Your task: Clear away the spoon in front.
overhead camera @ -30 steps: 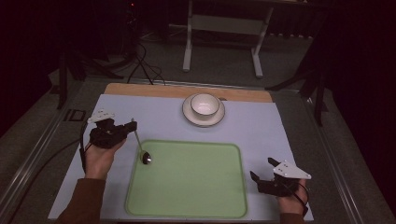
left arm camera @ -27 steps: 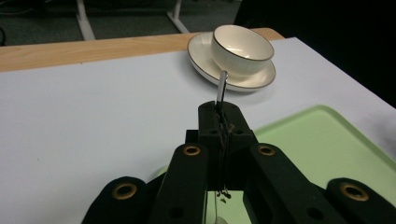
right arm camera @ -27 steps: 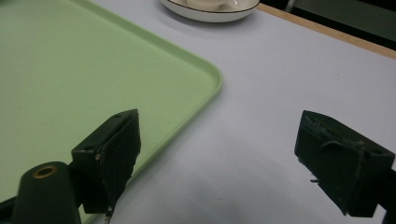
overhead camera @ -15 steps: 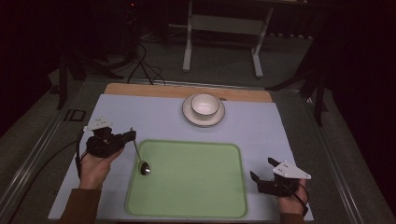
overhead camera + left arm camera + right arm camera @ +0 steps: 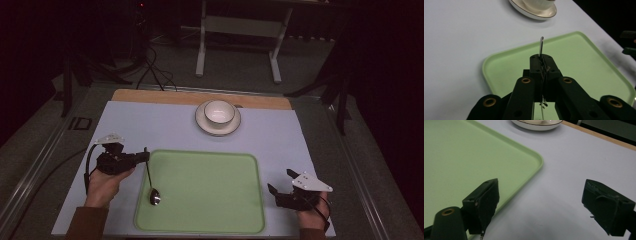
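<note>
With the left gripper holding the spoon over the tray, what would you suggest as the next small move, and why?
Probably lower the left gripper a little and open it. Its jaws are shut on the spoon handle, and the spoon's bowl hangs over the near left corner of the green tray, so it looks ready to be laid down there.

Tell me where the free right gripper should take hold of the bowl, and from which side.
Grip the bowl by its rim, coming from above with one of the fingers inside and one outside. It sits upright and open on a saucer, whose wide edge likely blocks a low side approach. The near side of the rim faces the open right gripper, so that side is probably easiest.
</note>
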`<state>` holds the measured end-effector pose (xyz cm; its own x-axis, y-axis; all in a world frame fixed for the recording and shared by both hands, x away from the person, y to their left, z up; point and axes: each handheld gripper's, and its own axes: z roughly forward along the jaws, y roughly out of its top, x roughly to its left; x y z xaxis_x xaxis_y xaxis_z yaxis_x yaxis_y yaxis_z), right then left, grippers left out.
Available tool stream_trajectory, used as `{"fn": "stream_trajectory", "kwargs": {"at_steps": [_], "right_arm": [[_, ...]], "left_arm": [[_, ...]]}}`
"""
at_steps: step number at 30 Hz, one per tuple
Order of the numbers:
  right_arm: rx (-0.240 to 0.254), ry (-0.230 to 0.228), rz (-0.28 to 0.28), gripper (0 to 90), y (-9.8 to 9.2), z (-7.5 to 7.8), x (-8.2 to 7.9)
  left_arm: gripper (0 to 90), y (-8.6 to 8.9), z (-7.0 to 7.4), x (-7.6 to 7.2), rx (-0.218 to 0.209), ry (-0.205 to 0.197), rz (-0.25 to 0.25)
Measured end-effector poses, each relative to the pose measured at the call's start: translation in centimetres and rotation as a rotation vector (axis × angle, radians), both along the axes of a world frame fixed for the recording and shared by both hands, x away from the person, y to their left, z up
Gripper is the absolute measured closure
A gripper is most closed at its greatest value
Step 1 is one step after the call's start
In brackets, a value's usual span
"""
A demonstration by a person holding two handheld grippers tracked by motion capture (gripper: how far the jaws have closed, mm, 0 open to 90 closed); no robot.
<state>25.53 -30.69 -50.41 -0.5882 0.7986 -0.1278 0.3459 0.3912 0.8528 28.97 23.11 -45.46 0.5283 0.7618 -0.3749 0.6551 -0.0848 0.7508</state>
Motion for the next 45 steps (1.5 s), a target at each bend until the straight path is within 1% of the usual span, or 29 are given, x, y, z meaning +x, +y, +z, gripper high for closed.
{"fn": "stream_trajectory", "kwargs": {"at_steps": [1,5,8,11,14,15,18,20,21,22,23,24,26,28,30,32,35,37,39,40,42,45], "right_arm": [[-0.003,0.000,0.000,14.1,0.0,0.0,0.0],[-0.004,0.002,0.001,14.1,0.0,0.0,0.0],[-0.006,0.007,-0.003,14.2,0.0,0.0,0.0],[-0.004,0.007,-0.005,14.2,0.0,-0.1,0.1],[-0.004,0.008,-0.005,14.2,0.0,-0.1,0.1],[-0.004,0.008,-0.005,14.2,0.0,-0.1,0.1],[-0.005,0.009,-0.003,14.2,0.0,-0.1,0.1],[-0.005,0.009,-0.004,14.2,0.0,-0.1,0.0],[-0.005,0.009,-0.004,14.2,0.0,-0.1,0.0],[-0.005,0.009,-0.004,14.2,0.0,-0.1,0.0],[-0.005,0.010,-0.003,14.2,0.0,-0.1,0.1],[-0.005,0.010,-0.003,14.2,0.0,-0.1,0.1],[-0.006,0.010,-0.002,14.2,0.0,-0.1,0.1],[-0.008,0.009,0.000,14.2,0.0,-0.1,0.1],[-0.007,0.010,-0.001,14.2,0.0,-0.1,0.1],[-0.007,0.010,-0.001,14.2,0.0,-0.1,0.1],[-0.008,0.010,0.000,14.2,0.0,-0.1,0.1],[-0.008,0.010,0.000,14.2,0.0,-0.1,0.1],[-0.007,0.010,0.000,14.2,0.0,-0.1,0.1],[-0.008,0.010,0.000,14.2,0.0,-0.1,0.1],[-0.010,0.010,0.001,14.2,0.0,-0.1,0.1],[-0.010,0.010,0.001,14.2,0.1,-0.1,0.1]], "left_arm": [[86.4,0.0,-0.3,0.0,-0.006,0.003,0.000],[84.9,-0.3,-1.4,0.1,0.007,0.013,-0.004],[83.4,-0.4,-2.2,0.2,0.001,0.016,-0.004],[81.0,-0.5,-3.1,0.1,-0.031,0.026,-0.002],[80.5,-0.6,-3.5,0.0,-0.037,0.030,-0.005],[80.5,-0.7,-4.0,-0.1,-0.032,0.035,-0.010],[79.5,-0.9,-4.8,-0.1,-0.009,0.049,-0.012],[79.4,-1.0,-5.0,-0.1,-0.007,0.052,-0.012],[79.0,-1.1,-5.2,-0.1,0.002,0.054,-0.013],[78.6,-1.1,-5.2,-0.1,0.002,0.054,-0.013],[78.0,-1.2,-5.4,-0.1,0.024,0.049,-0.011],[77.8,-1.2,-5.5,-0.1,0.035,0.047,-0.012],[77.5,-1.2,-5.6,-0.1,0.037,0.048,-0.012],[77.1,-1.4,-5.9,-0.1,0.071,0.046,-0.023],[77.0,-1.5,-6.0,0.0,0.079,0.045,-0.030],[76.9,-1.7,-6.1,0.1,0.098,0.044,-0.035],[76.7,-1.9,-6.4,0.2,0.115,0.050,-0.044],[76.8,-2.1,-6.6,0.2,0.137,0.051,-0.048],[76.9,-2.2,-6.7,0.3,0.143,0.051,-0.050],[76.8,-2.2,-6.8,0.3,0.139,0.049,-0.047],[73.1,-2.2,-6.8,0.3,0.148,0.043,-0.041],[67.8,-2.2,-6.9,0.4,0.146,0.037,-0.030]]}}
